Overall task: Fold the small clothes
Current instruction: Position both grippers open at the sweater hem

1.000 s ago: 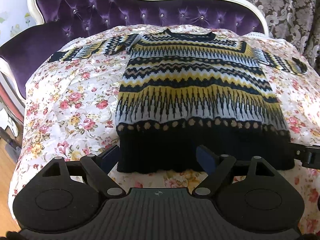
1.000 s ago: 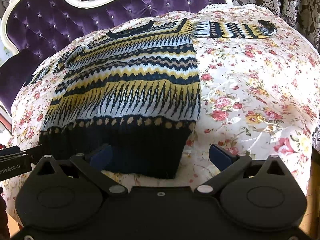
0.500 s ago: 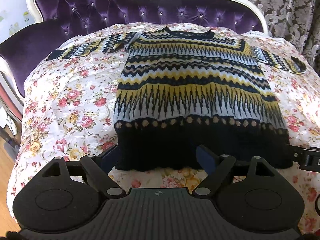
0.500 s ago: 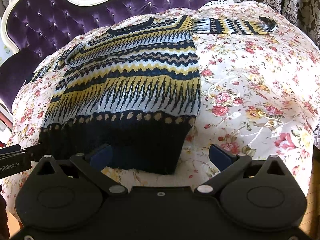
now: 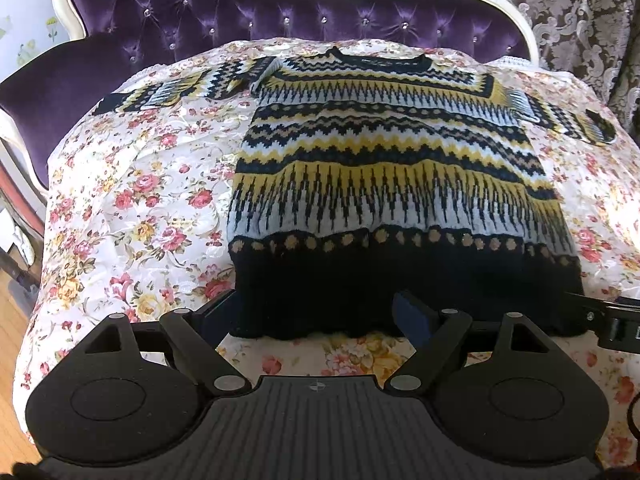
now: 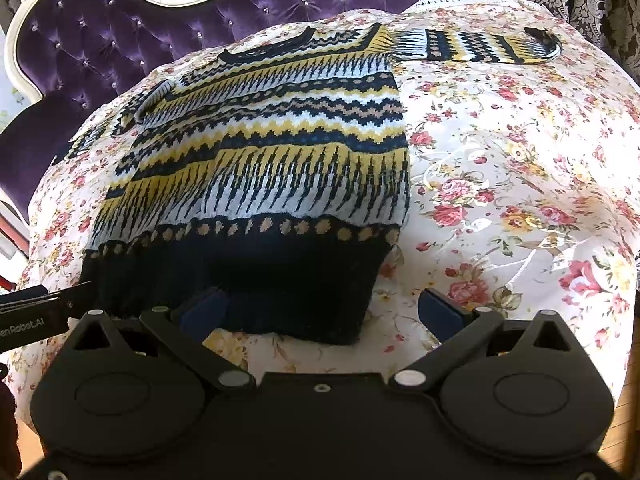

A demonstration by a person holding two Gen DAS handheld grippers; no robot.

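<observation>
Two wide-open, empty tools, left tool (image 5: 316,312) and right tool (image 6: 320,312), at sweater (image 5: 384,184) hem.

Left claw (image 5: 316,318): matte black body, ribbed centre plate, two round discs, silver pivot screws, blue fingertips (image 5: 412,314). Right claw (image 6: 320,310) is alike, with a smooth centre plate.

Floral cover (image 5: 132,216) bare both sides of sweater (image 5: 392,168); purple headboard (image 5: 248,12) walls far edge.
</observation>
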